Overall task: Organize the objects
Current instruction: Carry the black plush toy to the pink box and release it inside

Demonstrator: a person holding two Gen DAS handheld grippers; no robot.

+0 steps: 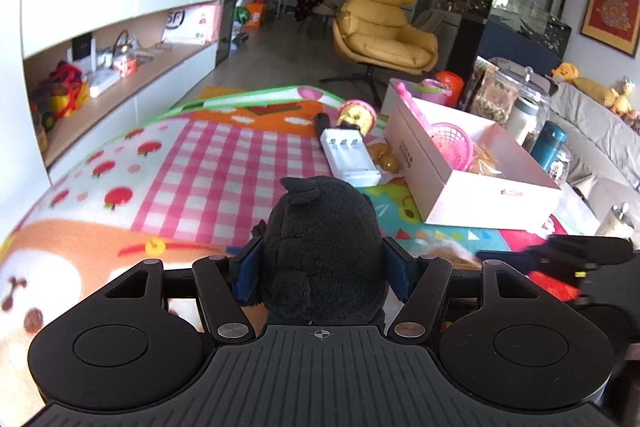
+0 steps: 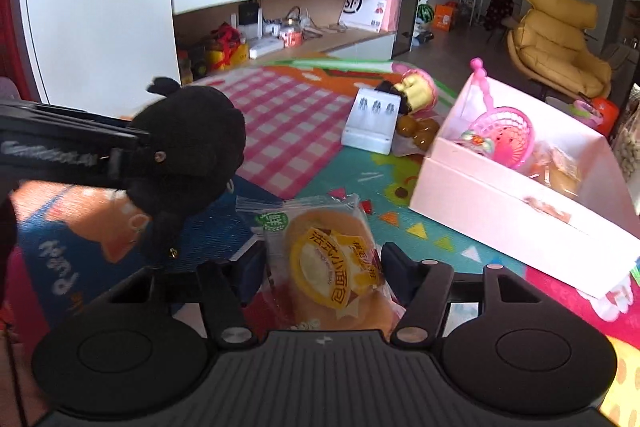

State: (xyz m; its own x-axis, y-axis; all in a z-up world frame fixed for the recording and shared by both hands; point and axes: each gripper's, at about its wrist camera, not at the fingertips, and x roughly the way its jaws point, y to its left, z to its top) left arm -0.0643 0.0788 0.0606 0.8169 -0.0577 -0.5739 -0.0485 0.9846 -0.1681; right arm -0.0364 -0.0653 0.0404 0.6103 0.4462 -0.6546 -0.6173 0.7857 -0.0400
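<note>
I am working over a bright play mat [image 1: 224, 155] with pink checks and apple prints, spread on the floor of a living room: a long wall unit with open wooden shelves [image 1: 120, 39] runs along one side, and a yellow lounge chair [image 1: 380, 23] stands beyond the mat. On the mat sits a white open box [image 2: 500, 203] holding a pink toy basket [image 2: 508, 137], and just beside its far end lie a white battery charger [image 1: 350, 157] and a small doll [image 1: 356, 115]. My left gripper [image 1: 320, 267] is clamped on a black plush toy [image 1: 322, 243], its blue pads pressed into both sides, held above the mat. My right gripper [image 2: 324, 267] has a wrapped bread bun [image 2: 332, 267] between its fingers, half closed around the packet; whether the pads actually press it I cannot tell.
</note>
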